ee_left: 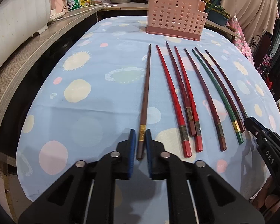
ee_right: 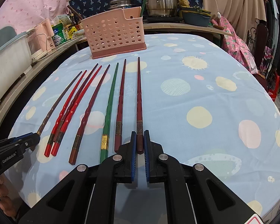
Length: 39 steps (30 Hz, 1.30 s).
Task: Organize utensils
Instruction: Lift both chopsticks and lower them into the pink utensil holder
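as chopsticks line the cloth, brown chopstick (ee_left: 144, 100) between left claw (ee_left: 140, 133) fingers

You see a pale blue tablecloth (ee_right: 205, 85) with cream and pink dots; beyond it, a perforated pink holder (ee_right: 115, 37); one green chopstick (ee_right: 110, 104) among reds.

Both fisheye views sit low and close over the counter (ee_left: 69, 112), each looking forward along its own gripper toward the pink holder (ee_left: 175, 18) at the far edge. The left wrist view looks from the row's left end, the right wrist view from its right end. Both share the chopstick row (ee_right: 110, 100), the holder and the pots behind.
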Each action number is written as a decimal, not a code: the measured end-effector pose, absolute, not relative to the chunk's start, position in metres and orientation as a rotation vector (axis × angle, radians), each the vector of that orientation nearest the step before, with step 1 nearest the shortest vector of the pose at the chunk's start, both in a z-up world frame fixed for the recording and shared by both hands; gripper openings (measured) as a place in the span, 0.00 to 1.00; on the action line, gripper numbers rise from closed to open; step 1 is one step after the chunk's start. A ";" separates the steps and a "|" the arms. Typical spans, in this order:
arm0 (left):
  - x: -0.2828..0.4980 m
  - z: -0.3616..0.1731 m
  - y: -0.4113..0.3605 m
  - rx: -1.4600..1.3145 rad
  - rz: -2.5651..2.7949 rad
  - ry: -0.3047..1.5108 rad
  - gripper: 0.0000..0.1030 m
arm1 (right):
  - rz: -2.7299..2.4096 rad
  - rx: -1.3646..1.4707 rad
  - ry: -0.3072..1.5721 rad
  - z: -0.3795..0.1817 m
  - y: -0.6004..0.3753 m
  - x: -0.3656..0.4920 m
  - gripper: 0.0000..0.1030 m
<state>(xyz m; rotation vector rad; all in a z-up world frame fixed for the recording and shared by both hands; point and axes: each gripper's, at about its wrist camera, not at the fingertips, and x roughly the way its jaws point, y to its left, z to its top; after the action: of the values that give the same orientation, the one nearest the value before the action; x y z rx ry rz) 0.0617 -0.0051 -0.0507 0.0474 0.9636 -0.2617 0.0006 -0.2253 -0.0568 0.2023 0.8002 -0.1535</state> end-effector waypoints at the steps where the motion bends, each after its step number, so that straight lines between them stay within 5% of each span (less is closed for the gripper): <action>1: 0.062 -0.051 -0.005 0.044 -0.266 0.967 0.08 | -0.153 0.205 0.802 -0.056 -0.226 0.000 0.07; 18: 0.064 -0.017 0.013 -0.037 -0.300 0.930 0.07 | -0.154 0.244 0.715 -0.015 -0.234 -0.008 0.07; 39: 0.108 0.108 0.019 -0.093 -0.316 0.691 0.07 | -0.119 0.322 0.463 0.109 -0.279 0.019 0.07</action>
<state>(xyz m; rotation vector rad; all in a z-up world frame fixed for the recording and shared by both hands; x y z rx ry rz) 0.1080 0.0187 0.1078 -0.0932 0.6911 -0.3162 0.0190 -0.2786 0.1089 0.3216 0.4630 -0.1190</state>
